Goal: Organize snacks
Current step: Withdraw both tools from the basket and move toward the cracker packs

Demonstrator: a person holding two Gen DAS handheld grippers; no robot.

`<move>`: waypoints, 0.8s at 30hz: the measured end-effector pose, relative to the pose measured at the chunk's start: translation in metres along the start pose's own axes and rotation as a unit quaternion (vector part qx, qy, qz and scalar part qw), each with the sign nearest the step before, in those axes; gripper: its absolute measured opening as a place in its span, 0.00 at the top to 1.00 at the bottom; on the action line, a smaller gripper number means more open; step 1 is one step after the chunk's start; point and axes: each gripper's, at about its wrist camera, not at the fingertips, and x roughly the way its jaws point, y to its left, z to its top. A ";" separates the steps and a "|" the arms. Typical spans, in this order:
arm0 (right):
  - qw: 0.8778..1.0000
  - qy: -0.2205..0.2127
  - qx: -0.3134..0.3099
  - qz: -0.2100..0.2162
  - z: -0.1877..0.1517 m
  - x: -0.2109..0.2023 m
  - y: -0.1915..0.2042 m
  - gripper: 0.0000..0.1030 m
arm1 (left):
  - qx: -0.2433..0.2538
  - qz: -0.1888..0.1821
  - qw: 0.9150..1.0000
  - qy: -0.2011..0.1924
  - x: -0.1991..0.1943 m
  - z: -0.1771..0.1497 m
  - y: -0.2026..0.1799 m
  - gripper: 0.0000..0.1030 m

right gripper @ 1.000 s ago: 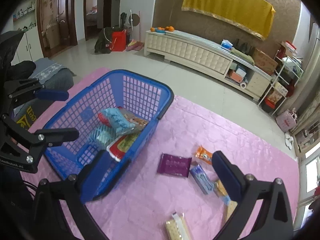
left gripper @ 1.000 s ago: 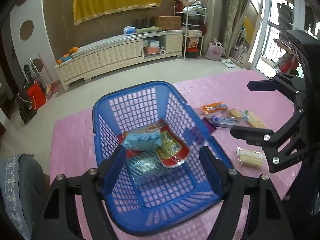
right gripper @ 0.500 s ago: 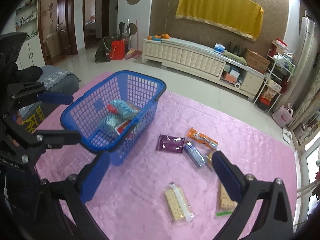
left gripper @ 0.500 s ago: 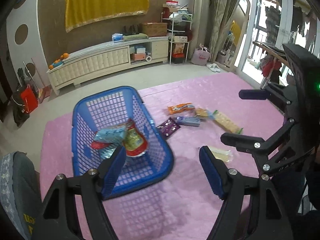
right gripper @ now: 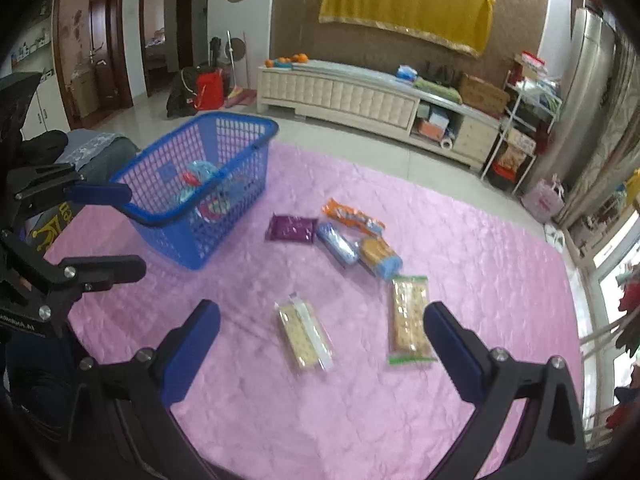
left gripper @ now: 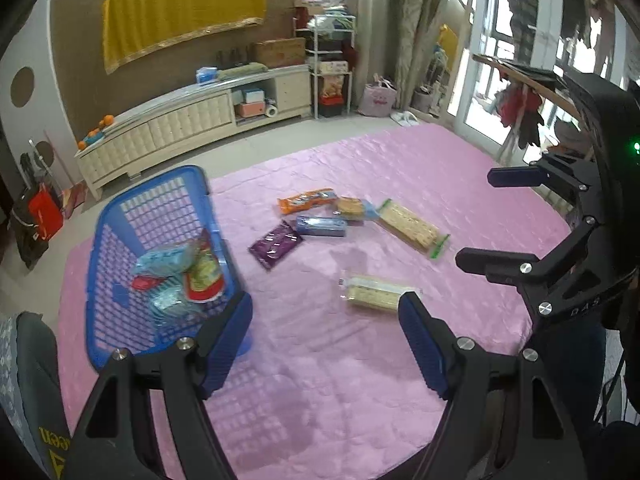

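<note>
A blue plastic basket (left gripper: 120,216) (right gripper: 224,124) stands on the pink cloth and holds several snack packs. Loose snacks lie to its right: a purple pack (left gripper: 275,245) (right gripper: 292,229), an orange pack (left gripper: 306,200) (right gripper: 352,214), a blue pack (left gripper: 321,227) (right gripper: 338,243), a sandwich-cracker pack (left gripper: 352,207) (right gripper: 378,254), a long cracker pack with green ends (left gripper: 412,226) (right gripper: 409,318) and a clear cracker pack (left gripper: 378,291) (right gripper: 306,334). My left gripper (left gripper: 326,344) is open and empty above the cloth beside the basket. My right gripper (right gripper: 320,344) is open and empty above the clear cracker pack.
The pink cloth (left gripper: 360,380) (right gripper: 480,260) covers the table. A grey chair back (left gripper: 24,380) (right gripper: 96,152) stands at the left edge by the basket. A cream TV cabinet (left gripper: 192,120) (right gripper: 360,96) stands across the tiled floor.
Both grippers have drawn back and turned right, away from the basket, which now lies to the left in both views. The loose snacks have come into fuller view. Both grippers stay open.
</note>
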 end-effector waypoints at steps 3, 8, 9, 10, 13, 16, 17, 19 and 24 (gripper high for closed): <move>1.000 0.004 -0.006 -0.009 -0.009 0.003 -0.008 0.00 | 0.000 -0.006 1.000 0.008 0.010 0.004 -0.010 0.29; 1.000 0.010 -0.009 -0.019 -0.021 0.016 -0.028 0.00 | -0.004 -0.005 1.000 0.028 0.034 0.010 -0.023 0.29; 1.000 0.011 -0.006 -0.019 -0.022 0.019 -0.033 0.00 | -0.003 -0.005 0.999 0.033 0.038 0.010 -0.025 0.29; 1.000 0.014 -0.002 -0.018 -0.024 0.024 -0.039 0.00 | -0.002 -0.005 0.999 0.039 0.044 0.011 -0.028 0.29; 1.000 0.020 0.004 -0.012 -0.028 0.036 -0.055 0.00 | -0.006 -0.007 0.998 0.056 0.063 0.013 -0.036 0.29; 1.000 0.025 0.003 -0.010 -0.030 0.048 -0.066 0.00 | -0.012 -0.004 0.998 0.069 0.082 0.015 -0.041 0.29; 1.000 0.028 -0.001 -0.009 -0.030 0.055 -0.070 0.00 | -0.017 -0.004 0.997 0.074 0.088 0.015 -0.042 0.29; 0.999 0.034 -0.007 -0.011 -0.030 0.067 -0.076 0.00 | -0.029 -0.001 0.996 0.085 0.103 0.016 -0.042 0.29; 0.998 0.053 -0.027 -0.005 -0.033 0.099 -0.087 0.00 | -0.040 0.007 0.993 0.115 0.136 0.015 -0.043 0.29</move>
